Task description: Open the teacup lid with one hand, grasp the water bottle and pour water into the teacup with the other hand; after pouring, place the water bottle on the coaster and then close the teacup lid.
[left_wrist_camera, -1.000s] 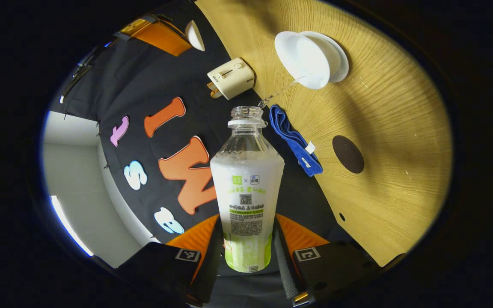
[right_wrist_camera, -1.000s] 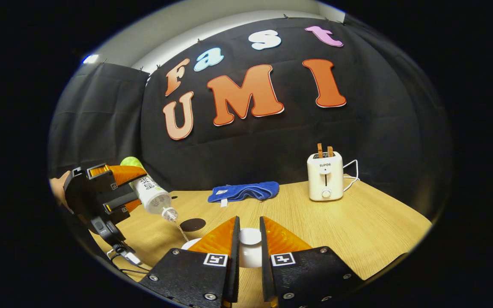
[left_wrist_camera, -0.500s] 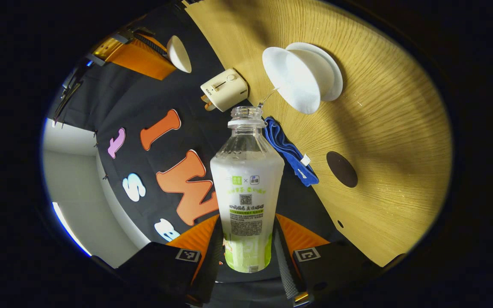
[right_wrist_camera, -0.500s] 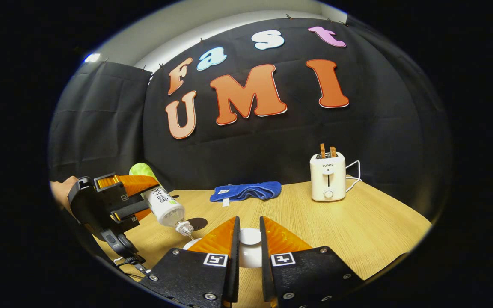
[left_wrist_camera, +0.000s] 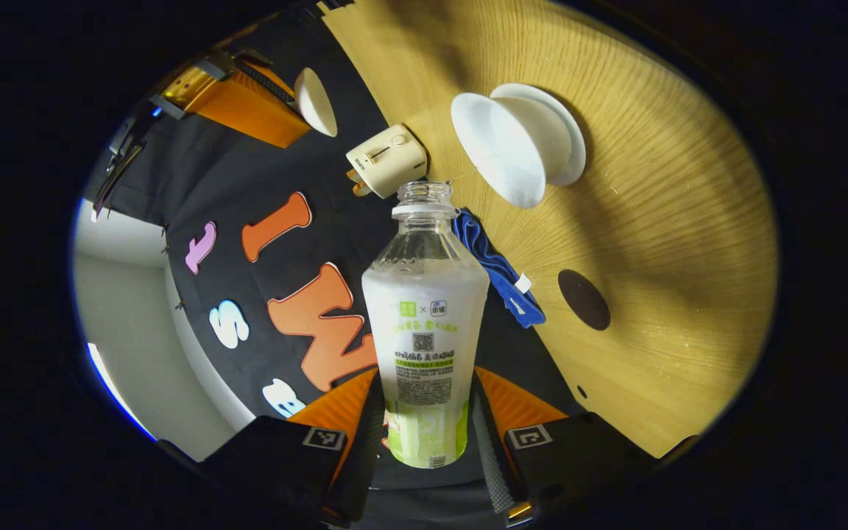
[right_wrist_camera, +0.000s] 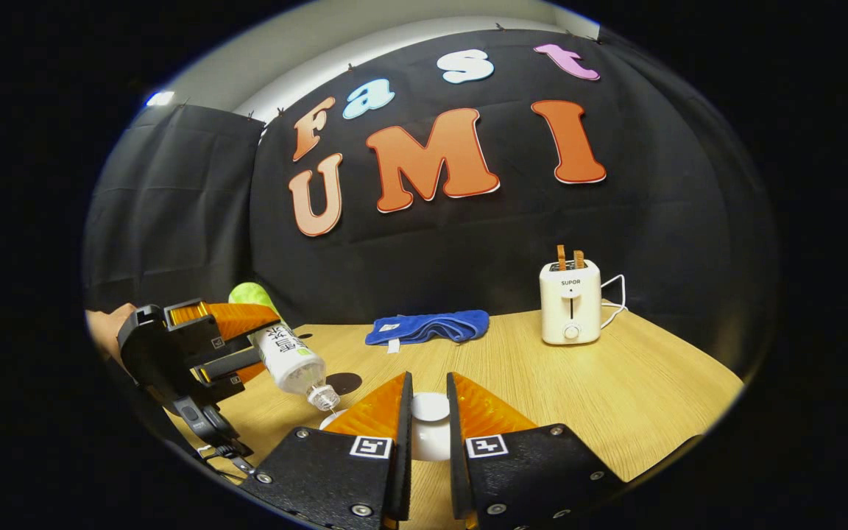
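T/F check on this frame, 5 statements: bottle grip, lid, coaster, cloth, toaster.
1. The left claw is shut on the water bottle. True.
2. The bottle has its cap on. False: its mouth is open, tipped toward the teacup.
3. The right claw holds the white lid off the cup. True.
4. The bottle stands on the dark coaster. False: the coaster is bare and the bottle is held in the air.
5. The blue cloth is draped over the toaster. False: it lies on the table, apart from the toaster.
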Demonstrator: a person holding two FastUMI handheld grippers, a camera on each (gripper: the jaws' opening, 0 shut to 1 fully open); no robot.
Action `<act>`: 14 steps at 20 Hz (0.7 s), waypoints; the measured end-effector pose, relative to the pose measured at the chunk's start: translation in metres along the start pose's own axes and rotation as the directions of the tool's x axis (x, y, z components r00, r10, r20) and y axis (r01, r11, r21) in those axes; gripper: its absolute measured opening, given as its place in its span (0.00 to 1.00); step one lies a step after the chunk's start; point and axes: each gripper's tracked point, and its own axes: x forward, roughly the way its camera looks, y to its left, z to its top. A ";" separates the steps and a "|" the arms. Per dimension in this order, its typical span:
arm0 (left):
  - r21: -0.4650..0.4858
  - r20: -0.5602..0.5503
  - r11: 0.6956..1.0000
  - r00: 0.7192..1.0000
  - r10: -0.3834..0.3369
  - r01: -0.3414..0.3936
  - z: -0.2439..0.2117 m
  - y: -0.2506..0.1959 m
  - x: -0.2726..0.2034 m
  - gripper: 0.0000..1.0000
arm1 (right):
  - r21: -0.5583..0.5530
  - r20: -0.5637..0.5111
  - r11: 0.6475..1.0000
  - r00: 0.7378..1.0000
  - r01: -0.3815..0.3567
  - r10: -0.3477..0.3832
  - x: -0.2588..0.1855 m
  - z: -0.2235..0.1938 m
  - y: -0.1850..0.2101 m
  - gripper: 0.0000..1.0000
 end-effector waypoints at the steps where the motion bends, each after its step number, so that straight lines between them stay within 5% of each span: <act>1: -0.033 0.008 0.999 1.000 -0.002 0.002 0.001 0.000 0.000 0.63 | -0.003 -0.003 1.000 1.000 -0.003 0.003 0.001 -0.001 0.002 0.23; 4: -0.197 0.014 0.980 1.000 -0.018 0.021 -0.001 -0.011 0.000 0.65 | -0.015 -0.006 1.000 1.000 -0.002 0.002 0.002 -0.001 0.004 0.23; 8: -0.449 0.019 0.893 1.000 -0.018 0.024 -0.008 -0.019 0.009 0.65 | -0.032 0.019 0.999 1.000 -0.002 0.003 0.001 0.011 0.006 0.22; 10: -0.604 0.008 0.797 1.000 -0.011 0.014 -0.014 -0.023 0.012 0.65 | -0.038 0.028 0.999 1.000 0.009 -0.008 0.000 0.016 0.002 0.22; 12: -0.758 -0.018 0.652 1.000 -0.009 -0.008 -0.022 -0.024 0.010 0.61 | -0.035 0.033 0.999 0.999 0.025 -0.024 0.000 0.018 -0.004 0.22; 14: -0.838 -0.054 0.543 0.999 0.005 -0.048 -0.038 -0.018 0.006 0.65 | -0.033 0.037 0.999 0.999 0.038 -0.036 -0.002 0.021 -0.010 0.23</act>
